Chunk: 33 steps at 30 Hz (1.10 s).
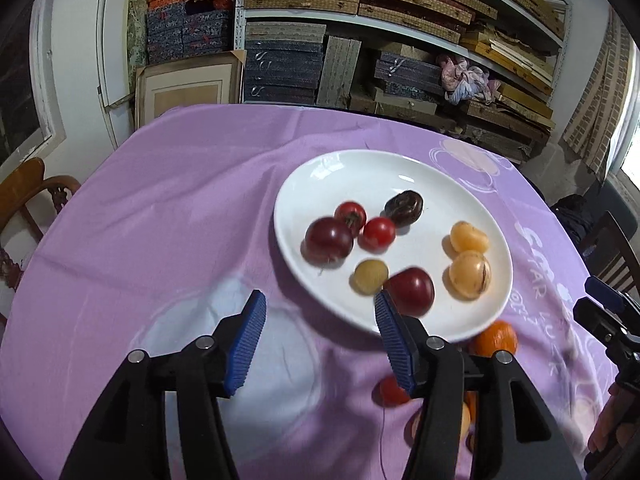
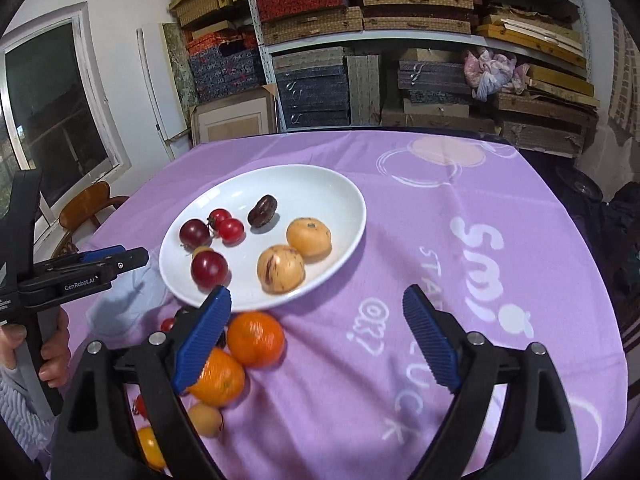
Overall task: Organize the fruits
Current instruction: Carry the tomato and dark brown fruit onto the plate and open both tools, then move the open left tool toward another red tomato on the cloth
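A white plate (image 1: 320, 184) (image 2: 320, 188) on the purple cloth holds several fruits: dark red plums (image 1: 329, 239) (image 2: 209, 269), small red tomatoes (image 1: 376, 233), a dark wrinkled fruit (image 2: 263, 211) and two yellow-orange fruits (image 2: 281, 268). My left gripper (image 1: 318, 312) is open and empty, just in front of the plate's near rim. My right gripper (image 2: 316, 308) is open and empty above the cloth, right of two oranges (image 2: 256, 338) lying loose near the plate. More small fruits (image 2: 205, 420) lie by its left finger.
The purple tablecloth (image 2: 460, 240) covers a round table. Shelves of stacked boxes (image 2: 360, 40) stand behind it. A wooden chair (image 1: 28, 192) is at the left, a dark chair (image 1: 612, 248) at the right. The left gripper's body (image 2: 80, 272) shows at the left.
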Motion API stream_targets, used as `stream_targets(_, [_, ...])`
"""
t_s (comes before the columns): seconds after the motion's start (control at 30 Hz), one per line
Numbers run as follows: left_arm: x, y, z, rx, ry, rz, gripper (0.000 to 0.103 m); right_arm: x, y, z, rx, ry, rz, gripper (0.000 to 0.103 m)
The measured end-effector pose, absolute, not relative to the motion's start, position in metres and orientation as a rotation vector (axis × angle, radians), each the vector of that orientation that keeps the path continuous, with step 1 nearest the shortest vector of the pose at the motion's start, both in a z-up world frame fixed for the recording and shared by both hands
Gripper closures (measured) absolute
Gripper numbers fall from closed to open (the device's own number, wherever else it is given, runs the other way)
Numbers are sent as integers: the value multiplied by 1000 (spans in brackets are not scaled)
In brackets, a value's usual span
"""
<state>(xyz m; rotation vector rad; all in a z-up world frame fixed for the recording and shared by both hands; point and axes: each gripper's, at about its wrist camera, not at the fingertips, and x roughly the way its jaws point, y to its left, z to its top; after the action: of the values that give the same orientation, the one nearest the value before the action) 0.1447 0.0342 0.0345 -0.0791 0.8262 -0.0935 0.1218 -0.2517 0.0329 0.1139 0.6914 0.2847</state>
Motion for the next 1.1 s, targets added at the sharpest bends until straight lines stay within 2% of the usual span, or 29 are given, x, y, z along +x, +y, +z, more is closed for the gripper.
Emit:
stream_targets(0.13, [108,34,21,-101,842,-98,45,86,-261,17,167,688,278,10])
stream_targets(0.27, [95,24,13,-45,836,-63,45,78,-277,3,257,698,271,9])
stream_targets(0.7, [108,-5,-9,123,782,-35,45,87,-308,0,343,702,232,9])
stream_targets(0.93, [108,5,-2,23,769,-118,45,90,-301,-5,318,729,233,8])
stream_targets(1.1, [111,-9,-8,68,781,-142,44,90,-302,-6,326,730,231,8])
